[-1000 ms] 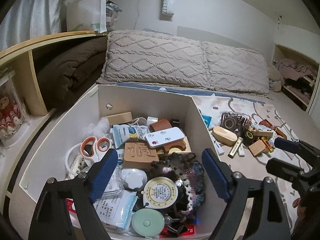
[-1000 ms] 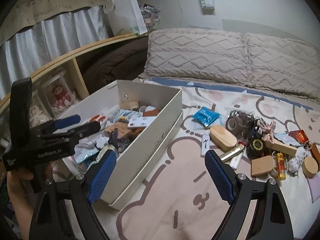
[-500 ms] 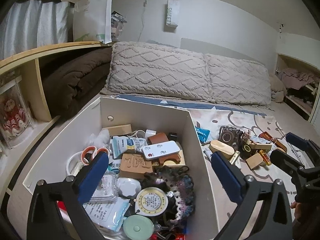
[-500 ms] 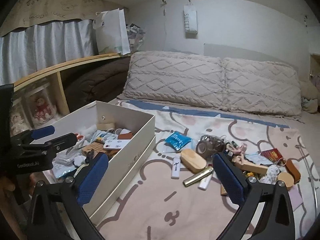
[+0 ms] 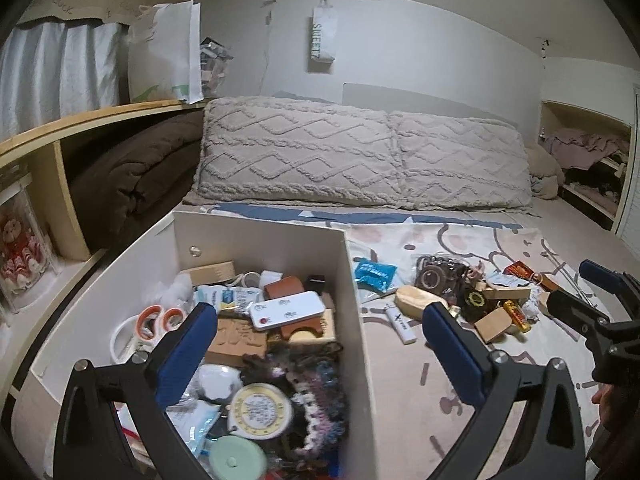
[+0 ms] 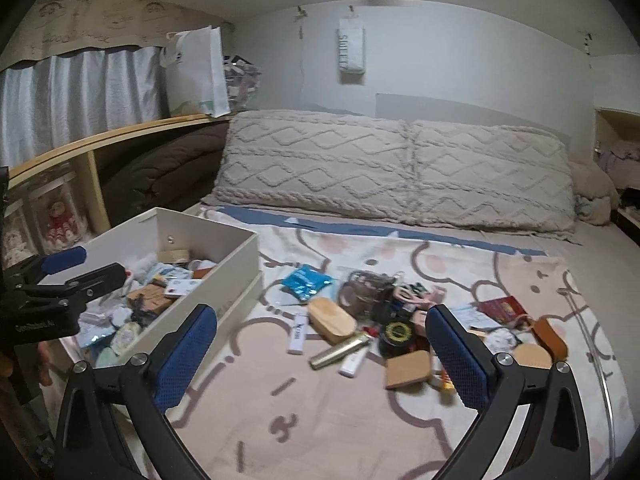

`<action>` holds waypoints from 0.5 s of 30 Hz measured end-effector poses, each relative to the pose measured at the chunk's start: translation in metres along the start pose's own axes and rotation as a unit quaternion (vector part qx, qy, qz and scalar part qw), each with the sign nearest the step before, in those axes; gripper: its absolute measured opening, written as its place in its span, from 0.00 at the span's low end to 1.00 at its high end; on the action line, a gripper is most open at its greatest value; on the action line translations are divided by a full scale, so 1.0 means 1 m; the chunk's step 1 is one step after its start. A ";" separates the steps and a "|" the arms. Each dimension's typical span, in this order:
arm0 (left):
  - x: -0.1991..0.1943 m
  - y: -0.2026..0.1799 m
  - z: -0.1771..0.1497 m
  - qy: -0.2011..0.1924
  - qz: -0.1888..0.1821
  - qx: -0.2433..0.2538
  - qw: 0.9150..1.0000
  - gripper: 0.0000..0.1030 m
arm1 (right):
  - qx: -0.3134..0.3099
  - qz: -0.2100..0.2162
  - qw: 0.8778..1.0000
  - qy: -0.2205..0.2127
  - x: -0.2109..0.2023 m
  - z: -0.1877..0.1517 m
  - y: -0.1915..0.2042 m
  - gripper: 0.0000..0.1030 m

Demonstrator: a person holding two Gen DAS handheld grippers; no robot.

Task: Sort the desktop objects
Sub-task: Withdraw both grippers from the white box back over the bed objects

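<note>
Left wrist view, lower frame: left gripper [image 5: 316, 344] stood spread wide, nothing between its blue pads, hanging over the near end of the white box [image 5: 352, 292].
Box contents: white remote [image 5: 286, 309] lay across the middle, orange-handled scissors [image 5: 154, 318] at lower left; the box was already well filled.
Loose pile, right of centre: wooden oval block [image 5: 416, 298], white stick [image 5: 400, 322] and blue packet [image 5: 374, 274] lay on the bedsheet [image 5: 420, 360], outside the box wall.
Far right edge: right gripper [image 5: 592, 300] came in from the side, closer to that pile than the left one was.

Right wrist view, lower frame: right gripper [image 6: 320, 356] was also spread wide and empty, pointed at the pile.
Nearest piece: gold tube [image 6: 340, 350] sat just above the gap between the pads, a touch right of centre, its long axis slanting from lower left to upper right.
Beside it: white stick [image 6: 298, 334] to the left, wooden oval block [image 6: 332, 320] above, brown square [image 6: 408, 368] to the right.
Left edge: left gripper [image 6: 76, 270] hovered over the white box [image 6: 224, 280], well apart from the pile.
Call: the right hand looked the nearer one for the next pick; its pads would likely have to close across the tube's slant, not along it.
</note>
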State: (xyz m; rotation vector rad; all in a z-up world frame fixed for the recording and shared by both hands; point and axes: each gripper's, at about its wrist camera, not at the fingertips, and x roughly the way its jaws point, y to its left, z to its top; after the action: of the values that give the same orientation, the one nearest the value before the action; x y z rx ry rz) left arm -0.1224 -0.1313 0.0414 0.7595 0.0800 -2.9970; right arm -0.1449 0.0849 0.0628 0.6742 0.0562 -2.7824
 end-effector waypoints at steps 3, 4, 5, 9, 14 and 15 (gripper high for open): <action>0.005 -0.011 -0.002 0.002 -0.012 -0.004 1.000 1.00 | 0.008 -0.012 1.000 0.002 -0.003 -0.006 -0.016 1.00; 0.007 -0.015 -0.002 0.004 -0.017 -0.004 1.000 1.00 | 0.012 -0.016 1.000 0.003 -0.004 -0.008 -0.022 1.00; 0.008 -0.019 -0.003 0.006 -0.020 -0.003 1.000 1.00 | 0.014 -0.020 1.000 0.003 -0.005 -0.010 -0.026 1.00; 0.015 -0.036 -0.008 0.016 -0.039 0.001 0.999 1.00 | 0.023 -0.036 0.999 0.010 -0.007 -0.021 -0.046 1.00; 0.021 -0.056 -0.014 0.023 -0.051 0.003 0.998 1.00 | 0.034 -0.052 0.998 0.027 -0.003 -0.038 -0.066 1.00; 0.021 -0.060 -0.015 0.022 -0.048 0.006 0.999 1.00 | 0.036 -0.055 0.997 0.029 -0.003 -0.041 -0.070 1.00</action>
State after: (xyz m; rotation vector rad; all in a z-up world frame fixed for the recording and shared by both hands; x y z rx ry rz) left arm -0.1374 -0.0709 0.0205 0.8481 0.1017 -3.0735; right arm -0.1431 0.1569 0.0258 0.7920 0.0056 -2.8812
